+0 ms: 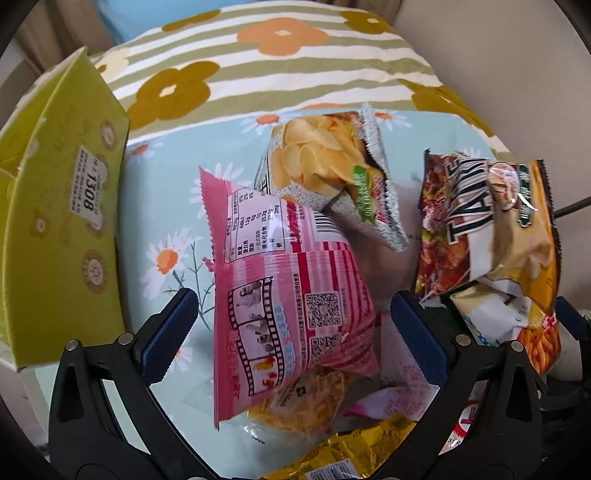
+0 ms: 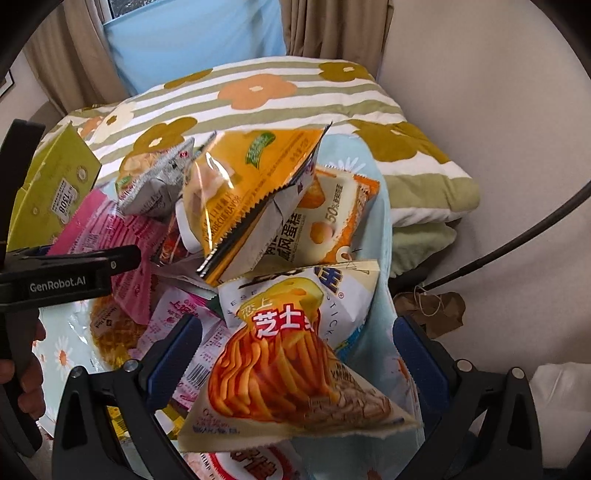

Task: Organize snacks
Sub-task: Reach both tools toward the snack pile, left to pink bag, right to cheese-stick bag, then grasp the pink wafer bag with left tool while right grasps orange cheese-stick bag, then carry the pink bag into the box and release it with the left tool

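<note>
Blue-padded left hand-held gripper (image 1: 295, 339) spread around pink bag (image 1: 288, 295) | right hand-held gripper (image 2: 299, 354) spread around cheese-stick bag (image 2: 288, 362)

A striped quilt (image 2: 280, 107) with orange and olive flowers lay bunched along the far edge of the daisy-print cloth (image 1: 162, 229). Behind it hung beige curtains (image 2: 332, 33) — framing a pale blue panel (image 2: 192, 40). A crumpled brown paper bag (image 2: 428, 306) (tied with string) sat off the cloth's right edge.
</note>
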The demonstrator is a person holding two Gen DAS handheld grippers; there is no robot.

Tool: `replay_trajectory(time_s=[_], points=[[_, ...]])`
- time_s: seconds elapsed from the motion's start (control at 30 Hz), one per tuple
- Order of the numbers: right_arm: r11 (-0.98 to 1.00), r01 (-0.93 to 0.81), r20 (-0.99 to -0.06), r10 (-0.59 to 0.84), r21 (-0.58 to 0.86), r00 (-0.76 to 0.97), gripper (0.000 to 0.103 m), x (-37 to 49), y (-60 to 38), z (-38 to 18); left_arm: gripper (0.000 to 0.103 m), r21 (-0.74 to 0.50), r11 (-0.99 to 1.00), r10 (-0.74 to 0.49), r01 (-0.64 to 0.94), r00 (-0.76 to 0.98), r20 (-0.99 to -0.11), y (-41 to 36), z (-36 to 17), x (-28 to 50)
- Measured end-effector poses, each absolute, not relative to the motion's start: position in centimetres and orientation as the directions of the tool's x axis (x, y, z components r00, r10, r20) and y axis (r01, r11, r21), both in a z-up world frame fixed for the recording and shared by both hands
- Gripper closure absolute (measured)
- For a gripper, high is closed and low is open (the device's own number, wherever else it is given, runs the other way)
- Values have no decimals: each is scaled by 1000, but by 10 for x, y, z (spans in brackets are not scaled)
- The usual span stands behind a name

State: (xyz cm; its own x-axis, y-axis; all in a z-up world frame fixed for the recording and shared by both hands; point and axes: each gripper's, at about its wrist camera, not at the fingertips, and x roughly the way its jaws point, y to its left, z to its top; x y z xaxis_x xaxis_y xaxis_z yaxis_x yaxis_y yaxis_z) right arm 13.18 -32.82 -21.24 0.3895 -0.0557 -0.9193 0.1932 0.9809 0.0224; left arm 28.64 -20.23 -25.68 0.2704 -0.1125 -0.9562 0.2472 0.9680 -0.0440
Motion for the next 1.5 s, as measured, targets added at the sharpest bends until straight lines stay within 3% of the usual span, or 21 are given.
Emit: replay_trajectory(time_s=[0.07,0.13,0.2,0.4,0.47,0.63,0.7,0.97,1.5], points=[[981,192,-922,-47,30,384,0,133,-329,-216,3,-43,969,-109,243,264,-958,-203,-261,288],[981,193,-925,-42,34,377,0,135,-330,-220,13,-45,969,-108,242,254,-961,-203,-265,290],[980,195,-927,-40,37,374,0,137,-332,-222,31,-68,969,-124,236,235,-964,-202,-268,291],[977,202,-929,-19,61,370,0,137,-337,-224,39,-92,969,-147,230,235,-961,-198,-268,292],[977,206,-931,-19,61,365,0,137,-338,-225,40,-94,969,-148,227,236,-960,-196,-267,291],[976,204,-939,5,80,344,19,140,-339,-232,41,-89,971,-143,221,245,-959,-193,-260,286],[975,210,-938,0,78,348,20,139,-339,-232,41,-80,972,-136,223,247,-960,-191,-256,284],[971,220,-931,9,95,364,45,132,-335,-226,41,-64,973,-125,223,270,-955,-174,-235,270],[956,289,-892,-95,41,442,47,88,-288,-156,41,-201,932,-310,302,375,-874,-123,-160,232]])
